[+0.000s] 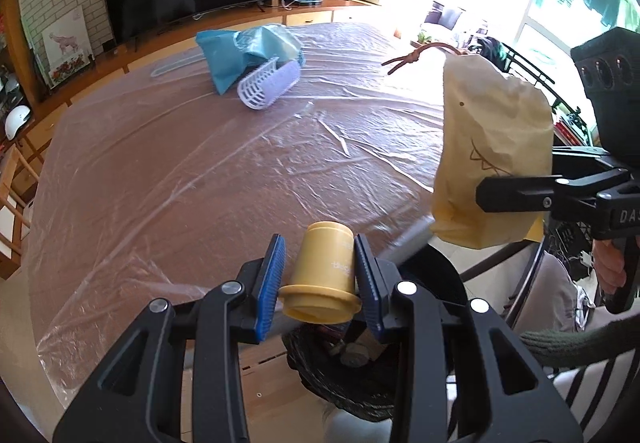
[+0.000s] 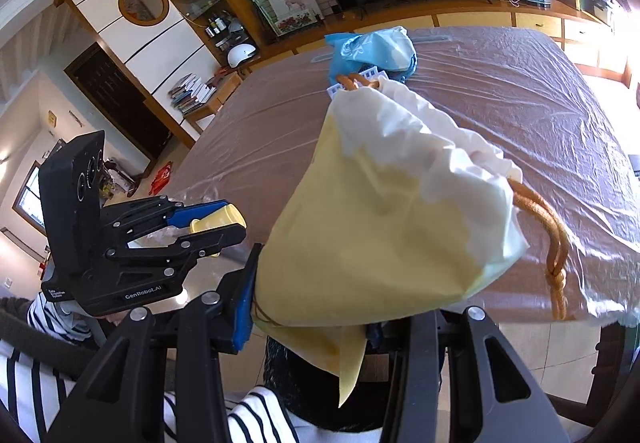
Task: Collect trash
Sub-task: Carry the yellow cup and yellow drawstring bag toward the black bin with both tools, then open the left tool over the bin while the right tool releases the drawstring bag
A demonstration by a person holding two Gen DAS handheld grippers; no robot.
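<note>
Left tongs (image 1: 320, 275) are clamped on the yellow cup (image 1: 322, 277), held over the black bin (image 1: 344, 371) at 6 o'clock, presumably for dropping. Right tongs (image 2: 312, 327) are clamped on the drawstring pouch (image 2: 384, 223), kept clear of the worktop (image 1: 200, 171).

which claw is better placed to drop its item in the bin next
Left. The left claw holds the yellow cup above the black-lined bin. The right claw holds the yellow pouch off to the side.

Right gripper (image 2: 308, 317) clamps the bottom of a yellow-and-white drawstring bag (image 2: 384, 227) at the table's (image 2: 520, 115) near edge, over a black-lined bin (image 2: 296, 383), while the left gripper (image 2: 224, 223) grips a small yellow cup (image 2: 218, 221) and a blue bag (image 2: 368, 51) sits by the far edge.
</note>
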